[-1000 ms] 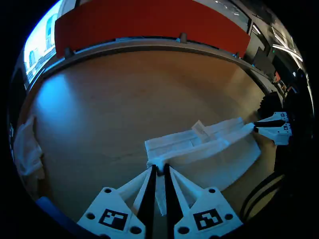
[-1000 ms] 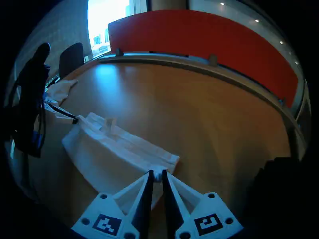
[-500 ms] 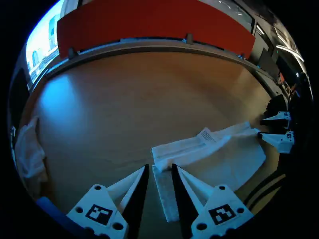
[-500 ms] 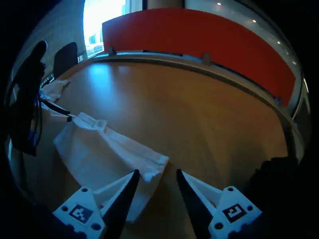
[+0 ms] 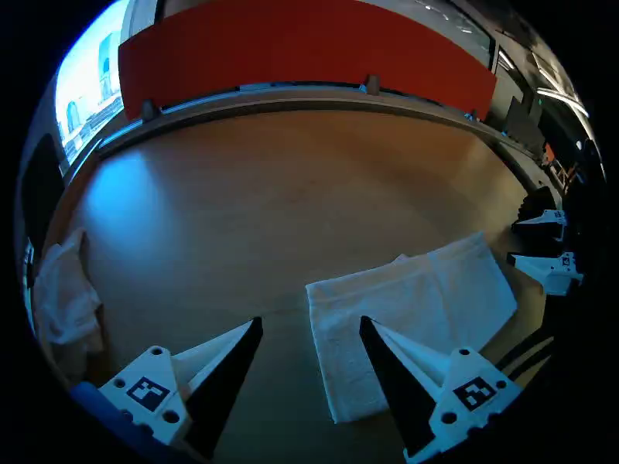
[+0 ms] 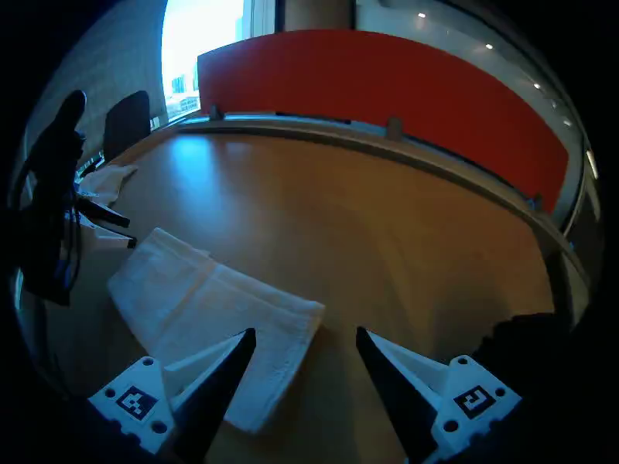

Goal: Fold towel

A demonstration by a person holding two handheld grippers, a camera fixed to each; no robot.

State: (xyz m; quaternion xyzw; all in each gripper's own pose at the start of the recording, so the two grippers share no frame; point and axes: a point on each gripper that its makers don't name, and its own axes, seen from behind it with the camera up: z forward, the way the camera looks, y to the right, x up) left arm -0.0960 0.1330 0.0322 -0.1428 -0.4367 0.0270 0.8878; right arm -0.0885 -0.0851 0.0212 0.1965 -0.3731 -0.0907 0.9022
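Left gripper view: the left claw (image 5: 309, 320) gapes wide and holds nothing. The folded towel (image 5: 418, 309) lies flat on the table (image 5: 232, 201), its near corner between the fingertips. The right claw (image 5: 512, 242) sits parted at the towel's far end.

Right gripper view: the right claw (image 6: 306, 332) is wide and empty too. The towel (image 6: 209, 309) lies flat, partly behind one finger, and the left claw (image 6: 130, 233) is parted beside its far corner.

white towel (image 5: 418, 298), tan wooden table (image 5: 255, 193), red panel (image 5: 309, 42), white left tongs (image 5: 309, 319) with black-and-white markers (image 5: 147, 389)
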